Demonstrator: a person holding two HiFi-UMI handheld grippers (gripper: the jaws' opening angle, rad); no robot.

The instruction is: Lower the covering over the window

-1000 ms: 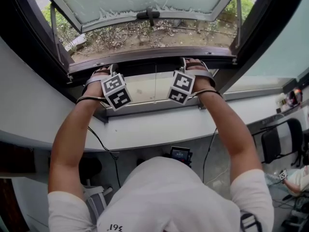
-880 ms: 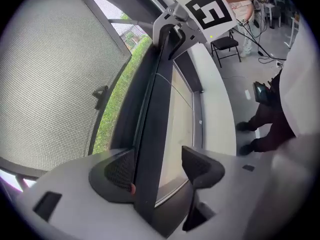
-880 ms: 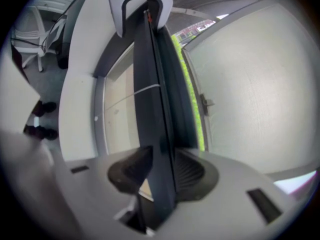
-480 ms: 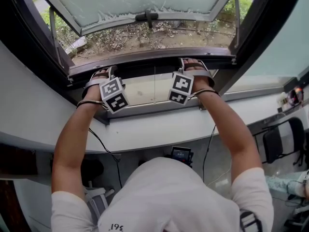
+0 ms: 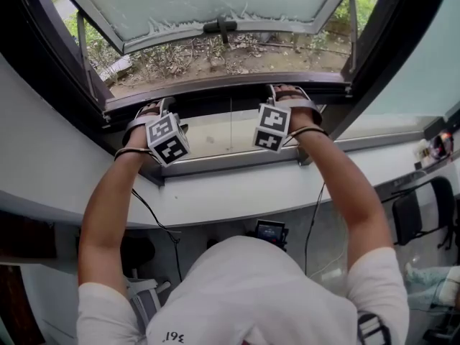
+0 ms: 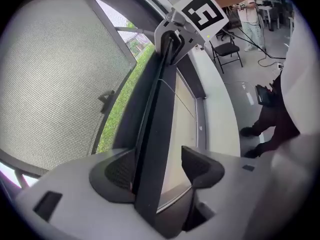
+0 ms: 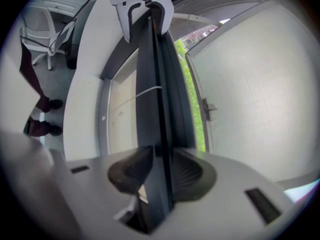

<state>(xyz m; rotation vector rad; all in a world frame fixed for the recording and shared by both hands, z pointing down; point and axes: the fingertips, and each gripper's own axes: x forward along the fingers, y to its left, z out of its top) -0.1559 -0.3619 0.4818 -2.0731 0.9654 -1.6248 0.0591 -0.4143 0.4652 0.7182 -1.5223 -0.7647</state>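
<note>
The task's thing shows only by its dark bottom bar (image 6: 160, 109). The sheet above it I cannot make out. The bar runs level from one tool to the other, and both tools sit on it from the room side, well apart, most likely so that it goes down evenly without tilting.

The right tool (image 7: 156, 171) is clenched on the bar, with both pads pressed on its two faces. The left tool (image 6: 157, 169) is released. The bar lies between its jaws and touches the pad on the window side, and a gap shows before the other pad. I judge that this tool only guides and pushes, while the right one carries the pull.

Just beyond the tools lies the lower frame of the opening, so the lowering seems almost finished. Further beyond them the open sash (image 5: 208, 2) is tipped outward, and its handle (image 5: 219, 26) hangs over ground with plants (image 5: 215, 52).

Between the two tools, on the person's side of the bar, there is a pale panel (image 5: 215, 131) with a thin cord (image 5: 231, 121) across it. Nearer to the person comes a white ledge (image 5: 237, 192), smooth and bare. Under it is a grey floor, with a dark chair (image 5: 406, 214) off to the side of the right tool.
</note>
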